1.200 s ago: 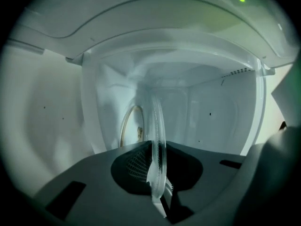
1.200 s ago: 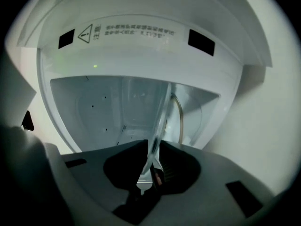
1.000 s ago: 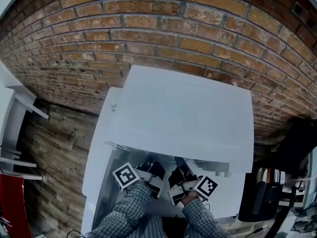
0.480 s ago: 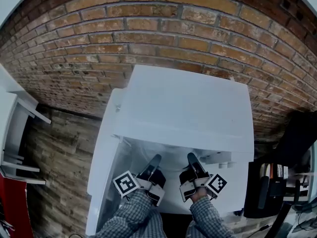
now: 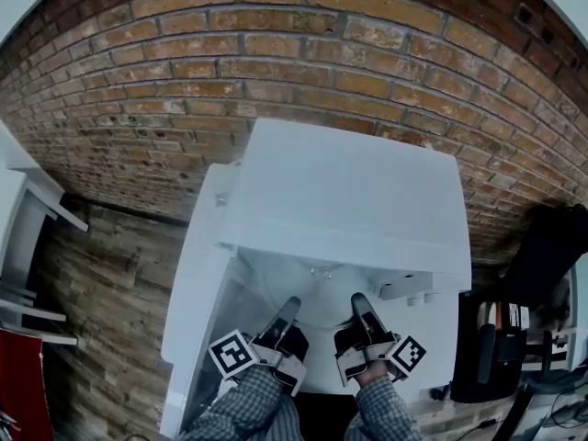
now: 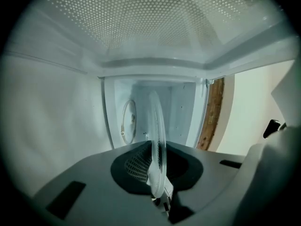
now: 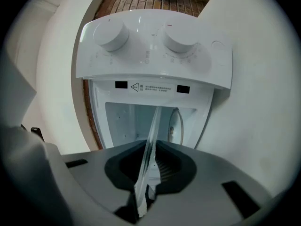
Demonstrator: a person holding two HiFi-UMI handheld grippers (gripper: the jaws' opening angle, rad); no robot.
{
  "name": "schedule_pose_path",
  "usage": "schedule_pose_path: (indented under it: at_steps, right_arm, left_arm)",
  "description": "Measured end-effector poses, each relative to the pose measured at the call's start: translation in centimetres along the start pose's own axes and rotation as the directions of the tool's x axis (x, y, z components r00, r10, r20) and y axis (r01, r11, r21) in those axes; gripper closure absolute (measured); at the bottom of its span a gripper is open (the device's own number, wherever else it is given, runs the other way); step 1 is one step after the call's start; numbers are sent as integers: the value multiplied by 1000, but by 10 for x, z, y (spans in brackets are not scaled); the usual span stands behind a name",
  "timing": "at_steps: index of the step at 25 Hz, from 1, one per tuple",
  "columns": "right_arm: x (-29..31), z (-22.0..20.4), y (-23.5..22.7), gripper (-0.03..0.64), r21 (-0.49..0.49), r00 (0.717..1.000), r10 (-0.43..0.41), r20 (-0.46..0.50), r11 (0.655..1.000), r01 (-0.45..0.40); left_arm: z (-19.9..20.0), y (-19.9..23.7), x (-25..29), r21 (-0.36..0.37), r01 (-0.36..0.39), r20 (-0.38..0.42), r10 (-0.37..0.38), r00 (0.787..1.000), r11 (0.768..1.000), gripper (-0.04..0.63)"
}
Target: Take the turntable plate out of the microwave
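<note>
A clear round glass turntable plate point(image 5: 317, 285) is held at the white microwave's point(image 5: 349, 200) mouth, its rim clamped in the narrowed jaws of the left gripper point(image 5: 287, 312) and right gripper point(image 5: 360, 303).

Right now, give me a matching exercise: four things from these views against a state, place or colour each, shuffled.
Things:
1. glass plate
2. microwave door
3. knobs
4. wall

States:
a. red brick
b. swung open
c. gripped at both sides, partly out
d. on the white control panel

Pairs: 1-c, 2-b, 3-d, 4-a
</note>
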State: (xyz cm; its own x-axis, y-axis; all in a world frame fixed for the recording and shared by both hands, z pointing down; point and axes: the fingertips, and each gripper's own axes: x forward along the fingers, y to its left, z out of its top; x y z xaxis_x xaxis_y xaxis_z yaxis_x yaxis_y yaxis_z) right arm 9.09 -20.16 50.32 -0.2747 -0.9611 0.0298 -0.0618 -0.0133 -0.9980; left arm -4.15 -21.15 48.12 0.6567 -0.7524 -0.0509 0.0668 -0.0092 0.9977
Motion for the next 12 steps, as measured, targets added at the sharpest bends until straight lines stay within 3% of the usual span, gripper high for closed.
schedule_pose_path:
  at_steps: [12]
  right_arm:
    - [-67,-24,15,571,-20,998,20,-52,1000,-21]
  left_arm:
    - [-48,-16,-63,15,47,64,-48,997,999,555]
